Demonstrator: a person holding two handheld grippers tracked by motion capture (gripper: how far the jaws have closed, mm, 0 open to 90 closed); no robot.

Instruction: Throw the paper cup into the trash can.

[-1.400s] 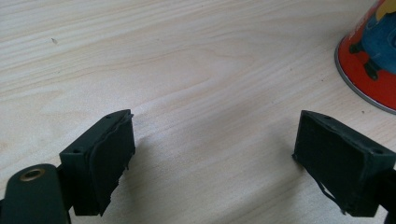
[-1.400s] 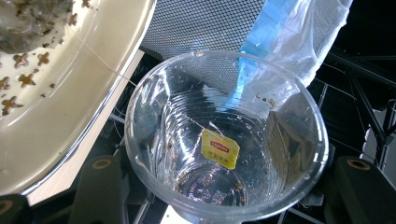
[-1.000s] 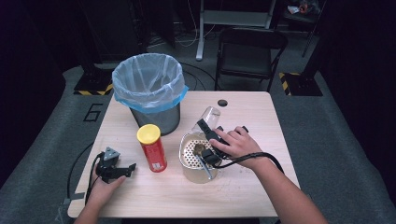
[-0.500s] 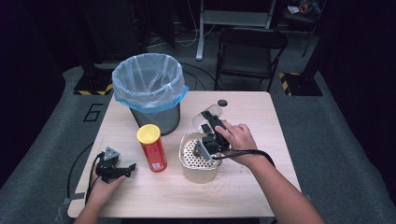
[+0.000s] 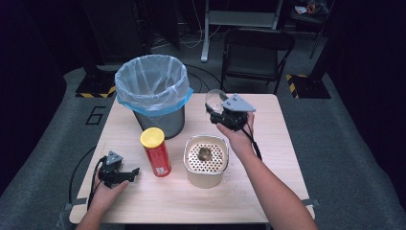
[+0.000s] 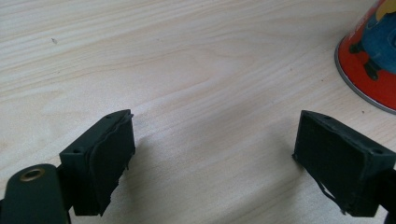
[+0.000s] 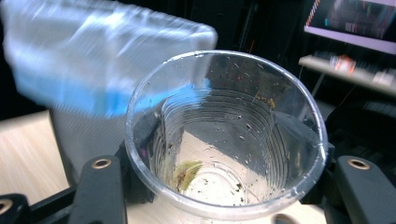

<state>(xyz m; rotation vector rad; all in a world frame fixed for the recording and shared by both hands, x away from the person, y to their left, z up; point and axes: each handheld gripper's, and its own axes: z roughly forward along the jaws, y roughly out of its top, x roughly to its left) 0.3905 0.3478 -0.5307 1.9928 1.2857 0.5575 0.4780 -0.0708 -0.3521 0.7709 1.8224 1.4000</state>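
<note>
Clamping the clear plastic cup (image 7: 224,140) between its jaws, the right gripper (image 5: 225,114) holds it just right of the lined trash bin (image 5: 152,86), while the left gripper (image 5: 125,175) rests open on the table (image 5: 268,191).

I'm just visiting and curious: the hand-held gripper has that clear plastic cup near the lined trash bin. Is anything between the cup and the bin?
Nothing visible. The right hand-held gripper holds the clear plastic cup above the table, just right of the metal trash bin with the blue-edged liner. The red can with the yellow lid stands nearer the person, off that path.
</note>
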